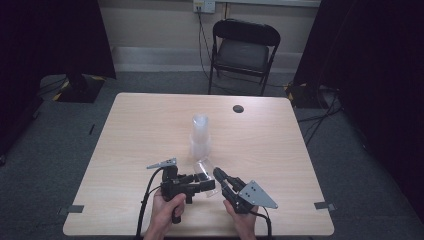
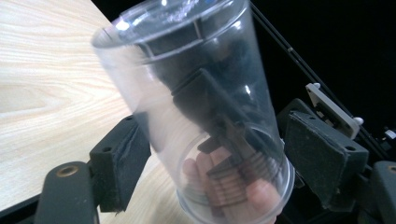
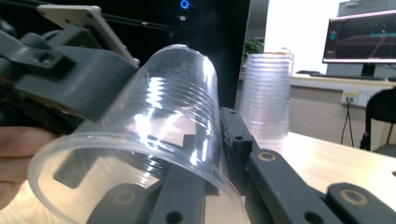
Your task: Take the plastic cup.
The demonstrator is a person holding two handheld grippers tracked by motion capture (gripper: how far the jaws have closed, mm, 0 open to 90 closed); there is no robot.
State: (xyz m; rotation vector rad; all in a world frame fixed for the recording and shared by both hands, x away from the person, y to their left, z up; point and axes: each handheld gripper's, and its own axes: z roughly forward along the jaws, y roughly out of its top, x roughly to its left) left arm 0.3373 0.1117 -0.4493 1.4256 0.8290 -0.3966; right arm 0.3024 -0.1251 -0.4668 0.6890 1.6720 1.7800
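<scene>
the right tool (image 1: 218, 174) grips a clear cup's (image 1: 203, 167) rim, the left tool's (image 1: 202, 183) jaws gaping around it.

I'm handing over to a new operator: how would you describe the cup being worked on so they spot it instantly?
Start at the wooden table and find the upright stack of clear cups at its middle. Just nearer the person, a single clear cup lies tilted between the two grippers. Unlike the stack, it is alone and on its side.
</scene>
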